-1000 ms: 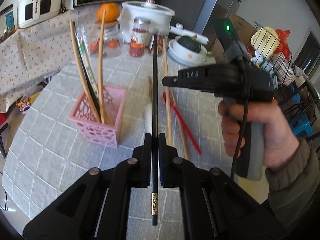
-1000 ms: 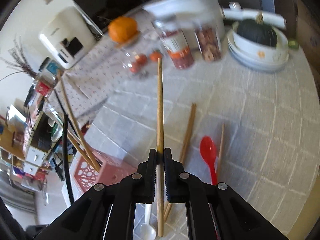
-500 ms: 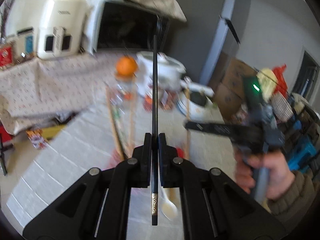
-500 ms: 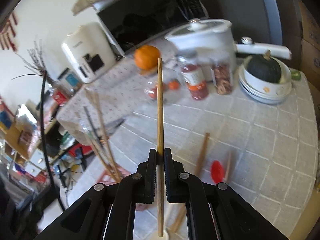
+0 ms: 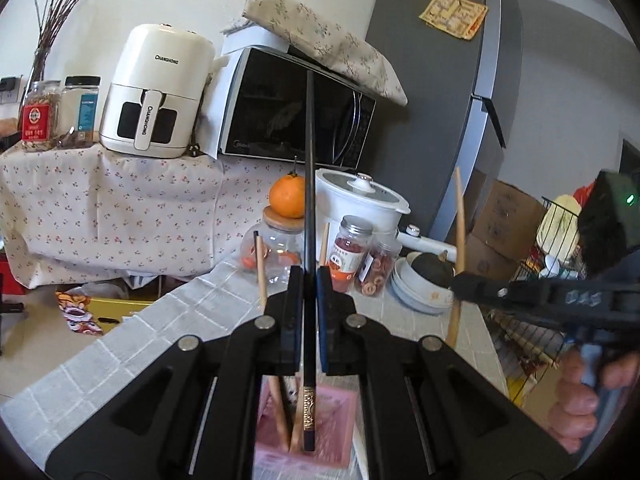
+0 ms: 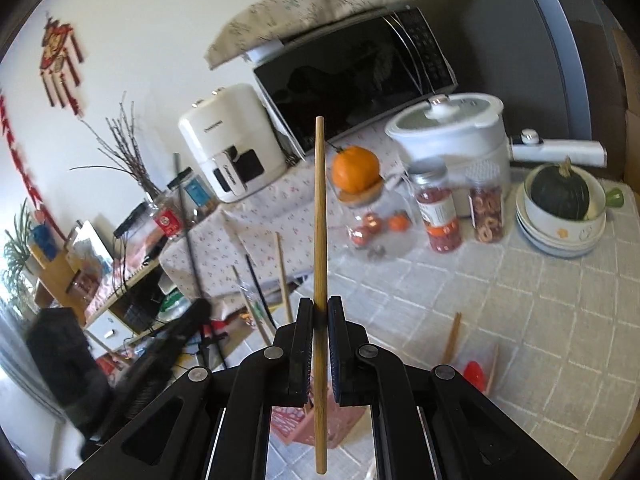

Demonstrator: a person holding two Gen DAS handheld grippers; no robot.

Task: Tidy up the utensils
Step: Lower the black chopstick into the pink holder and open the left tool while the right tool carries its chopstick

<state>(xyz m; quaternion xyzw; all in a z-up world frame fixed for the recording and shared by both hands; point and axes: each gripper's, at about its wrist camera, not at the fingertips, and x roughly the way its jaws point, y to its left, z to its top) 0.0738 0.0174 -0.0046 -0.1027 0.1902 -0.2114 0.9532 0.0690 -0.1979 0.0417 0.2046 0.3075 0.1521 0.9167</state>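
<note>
With your left gripper (image 5: pixel 307 312) clamped on the black chopstick (image 5: pixel 309 184) and your right gripper (image 6: pixel 320 344) on the bamboo chopstick (image 6: pixel 320 240), lower both ends into the pink basket (image 5: pixel 340 432).

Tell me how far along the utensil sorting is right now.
Partway. Several wooden chopsticks already stand in the pink basket. The left tongs clamp a black chopstick above it; the right tongs clamp a bamboo chopstick. A red spoon and more chopsticks remain on the table.
</note>
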